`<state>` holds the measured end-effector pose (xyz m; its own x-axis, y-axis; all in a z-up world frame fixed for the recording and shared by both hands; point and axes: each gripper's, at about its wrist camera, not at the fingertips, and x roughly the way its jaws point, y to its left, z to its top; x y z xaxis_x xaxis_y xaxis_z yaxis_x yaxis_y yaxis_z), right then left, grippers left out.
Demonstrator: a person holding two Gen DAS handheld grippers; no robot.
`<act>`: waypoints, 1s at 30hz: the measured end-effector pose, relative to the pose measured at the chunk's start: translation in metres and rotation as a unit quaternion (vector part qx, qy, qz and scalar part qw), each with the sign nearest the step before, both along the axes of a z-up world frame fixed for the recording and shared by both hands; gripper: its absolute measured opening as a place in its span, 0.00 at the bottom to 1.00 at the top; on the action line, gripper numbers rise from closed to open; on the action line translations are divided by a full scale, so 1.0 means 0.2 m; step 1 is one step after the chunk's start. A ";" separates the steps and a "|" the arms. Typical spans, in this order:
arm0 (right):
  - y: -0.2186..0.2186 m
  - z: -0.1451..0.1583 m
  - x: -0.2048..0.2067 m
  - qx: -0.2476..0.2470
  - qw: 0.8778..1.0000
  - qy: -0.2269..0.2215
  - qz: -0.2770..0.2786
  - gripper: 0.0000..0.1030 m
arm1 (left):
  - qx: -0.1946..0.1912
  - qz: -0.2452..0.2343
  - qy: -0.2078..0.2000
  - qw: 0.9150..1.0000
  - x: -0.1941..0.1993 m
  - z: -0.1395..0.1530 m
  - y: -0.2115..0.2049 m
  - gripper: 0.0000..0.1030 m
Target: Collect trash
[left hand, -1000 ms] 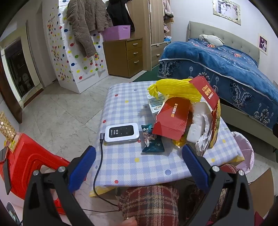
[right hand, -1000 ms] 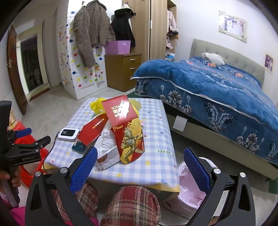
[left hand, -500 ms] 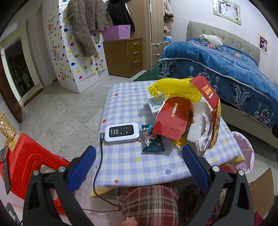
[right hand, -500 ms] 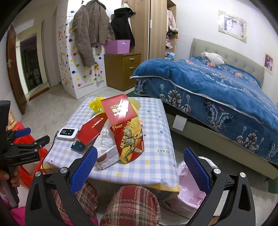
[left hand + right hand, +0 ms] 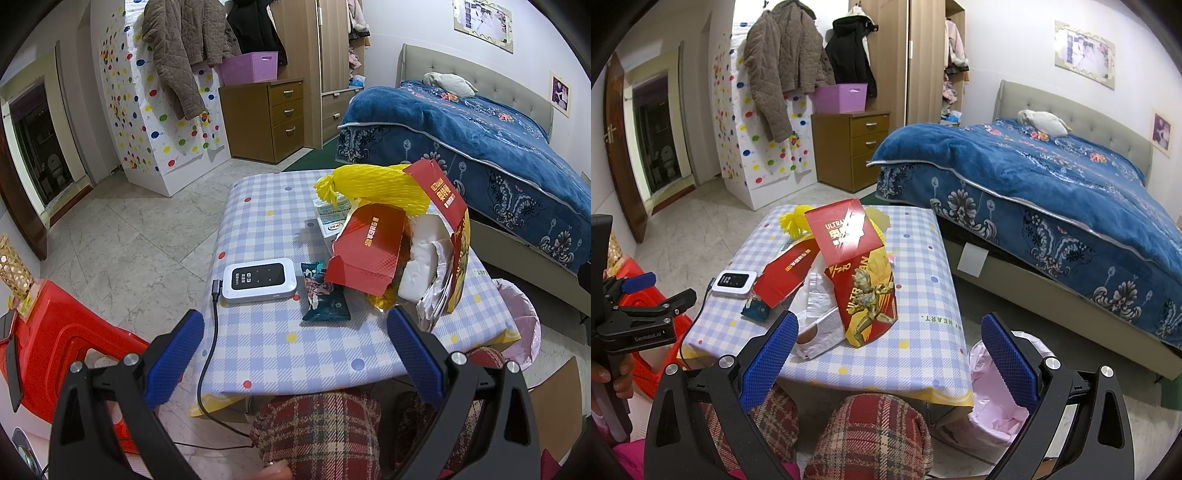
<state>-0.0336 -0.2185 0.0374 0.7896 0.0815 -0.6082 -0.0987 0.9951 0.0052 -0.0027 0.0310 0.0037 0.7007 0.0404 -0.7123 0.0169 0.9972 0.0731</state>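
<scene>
A low table covered in a blue-and-white checked cloth with coloured dots [image 5: 280,343] carries a heap of trash: a yellow foam fruit net [image 5: 373,186], a flattened red cardboard box with gold lettering [image 5: 369,251], a tall red and yellow printed carton [image 5: 864,280], crumpled white wrapping [image 5: 424,258] and a dark teal snack wrapper [image 5: 325,295] lying flat just beside a white pocket router with a black cable [image 5: 258,280]. The left gripper [image 5: 295,354] hangs over the table's near edge, its blue-padded fingers spread wide and holding nothing. The right gripper [image 5: 886,354] is likewise spread and empty, above a knee in red plaid. A bin lined with a pink bag [image 5: 1001,391] stands on the floor just beside the table's right corner.
</scene>
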 end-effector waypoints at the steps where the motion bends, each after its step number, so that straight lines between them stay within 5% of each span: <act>1: 0.00 0.00 0.00 -0.001 1.000 0.001 0.000 0.95 | 0.000 0.000 0.000 1.000 0.00 0.00 0.00 0.94; 19: -0.01 -0.06 0.02 -0.002 1.000 0.000 0.000 0.95 | 0.002 0.002 0.001 1.000 0.00 -0.03 0.01 0.94; 24: 0.03 -0.08 0.08 -0.054 0.997 -0.030 -0.037 0.95 | 0.008 -0.009 -0.011 1.000 0.01 -0.07 0.00 0.94; 30: 0.09 -0.25 0.18 -0.017 0.999 0.044 0.017 0.95 | 0.000 -0.010 -0.025 1.000 0.06 -0.10 0.00 0.94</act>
